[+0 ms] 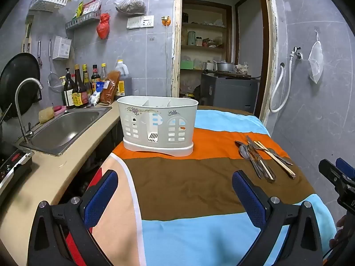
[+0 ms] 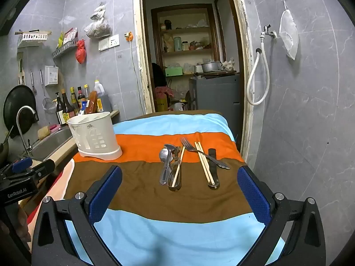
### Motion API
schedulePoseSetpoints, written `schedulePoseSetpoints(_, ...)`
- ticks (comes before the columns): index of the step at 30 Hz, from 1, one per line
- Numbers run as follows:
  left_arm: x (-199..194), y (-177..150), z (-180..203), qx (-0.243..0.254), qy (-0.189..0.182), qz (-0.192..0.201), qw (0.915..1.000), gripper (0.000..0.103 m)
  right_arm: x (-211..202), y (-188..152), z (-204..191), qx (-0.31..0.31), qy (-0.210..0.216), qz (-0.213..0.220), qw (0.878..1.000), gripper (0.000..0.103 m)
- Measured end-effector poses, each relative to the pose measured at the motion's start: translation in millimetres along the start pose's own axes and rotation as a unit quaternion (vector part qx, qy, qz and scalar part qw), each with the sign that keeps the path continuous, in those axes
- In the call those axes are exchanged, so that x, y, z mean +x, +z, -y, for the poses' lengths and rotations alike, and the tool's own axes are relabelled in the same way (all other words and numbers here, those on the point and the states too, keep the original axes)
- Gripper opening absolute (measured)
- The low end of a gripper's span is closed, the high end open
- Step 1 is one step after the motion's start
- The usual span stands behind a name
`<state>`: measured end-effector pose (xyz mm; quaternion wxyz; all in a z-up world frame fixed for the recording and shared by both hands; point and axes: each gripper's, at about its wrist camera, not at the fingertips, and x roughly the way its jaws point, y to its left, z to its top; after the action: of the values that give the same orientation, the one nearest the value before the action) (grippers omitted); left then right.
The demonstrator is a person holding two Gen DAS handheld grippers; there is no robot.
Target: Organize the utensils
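A white plastic utensil holder (image 1: 158, 125) with compartments stands upright on the orange stripe of the striped cloth; it also shows in the right wrist view (image 2: 95, 135) at the left. A pile of utensils (image 1: 264, 157) lies on the cloth to its right: spoons (image 2: 166, 161), a fork (image 2: 199, 153), wooden chopsticks (image 2: 205, 165) and a dark-handled piece (image 2: 213, 166). My left gripper (image 1: 175, 179) is open and empty, short of the holder. My right gripper (image 2: 179, 177) is open and empty, just short of the utensils.
The table under the striped cloth (image 1: 188, 188) meets a counter with a steel sink (image 1: 64, 128) and tap (image 1: 24, 102) on the left. Sauce bottles (image 1: 77, 86) stand behind the sink. A doorway (image 2: 188, 66) lies beyond; a tiled wall with a hose (image 2: 259, 77) is at the right.
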<state>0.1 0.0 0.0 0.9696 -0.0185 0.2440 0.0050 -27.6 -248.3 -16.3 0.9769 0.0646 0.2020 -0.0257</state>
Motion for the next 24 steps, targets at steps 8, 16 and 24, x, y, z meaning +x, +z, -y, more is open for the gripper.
schedulePoseSetpoints(8, 0.3, 0.0, 0.0, 0.0, 0.0, -0.002, 1.0, 0.103, 1.7, -0.7, -0.3, 0.001, 0.0, -0.003, 1.0, 0.102)
schedulePoseSetpoints(16, 0.1, 0.1, -0.1, 0.0, 0.0, -0.004, 1.0, 0.103, 1.9, -1.1, 0.8, 0.002, 0.0, -0.005, 1.0, 0.102)
schedulePoseSetpoints(24, -0.1, 0.2, -0.2, 0.0, 0.0, -0.003, 1.0, 0.103, 1.3, -0.8, 1.7, 0.002, 0.001, -0.006, 1.0, 0.102)
